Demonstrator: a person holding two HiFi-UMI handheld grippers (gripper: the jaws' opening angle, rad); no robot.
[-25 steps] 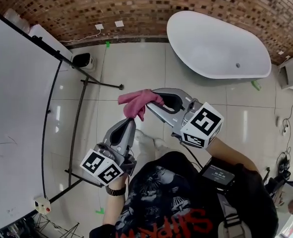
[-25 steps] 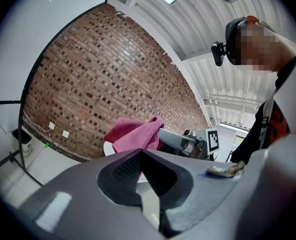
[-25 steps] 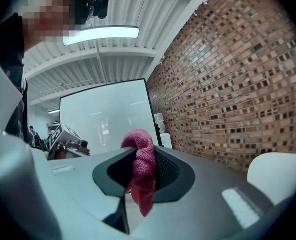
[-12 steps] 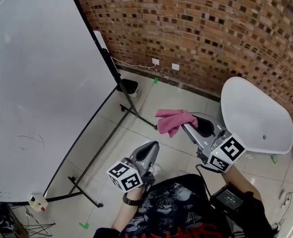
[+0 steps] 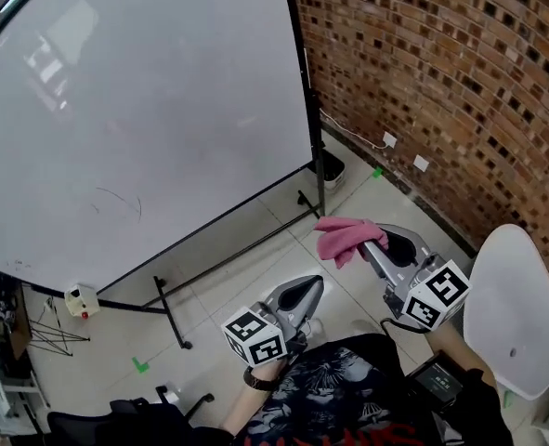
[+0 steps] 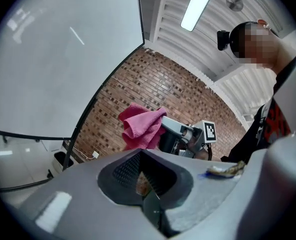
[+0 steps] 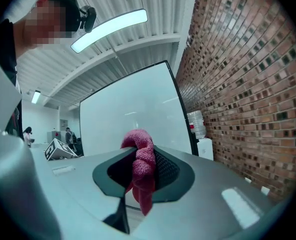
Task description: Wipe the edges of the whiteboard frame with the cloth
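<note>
A large whiteboard [image 5: 144, 110] on a black wheeled stand fills the upper left of the head view; its black frame edge [image 5: 302, 72] runs down the right side. My right gripper [image 5: 372, 242] is shut on a pink cloth [image 5: 342, 237], held in the air short of the board's lower right corner. In the right gripper view the pink cloth [image 7: 141, 164] hangs pinched between the jaws, with the whiteboard [image 7: 132, 114] ahead. My left gripper [image 5: 307, 291] is shut and holds nothing, low beside the right one. The left gripper view shows the pink cloth [image 6: 140, 126] and the whiteboard [image 6: 62, 54].
A brick wall [image 5: 441, 72] runs along the right. A white bathtub [image 5: 516, 323] stands at the lower right. The stand's feet [image 5: 172, 319] spread over the tiled floor. A small white bin [image 5: 332, 168] sits by the wall behind the board. A white box [image 5: 81, 300] lies at the board's lower left.
The head view has swung from the floor and bathtub up towards the whiteboard. Both grippers now face the board's right edge, the cloth still held in the right one.
</note>
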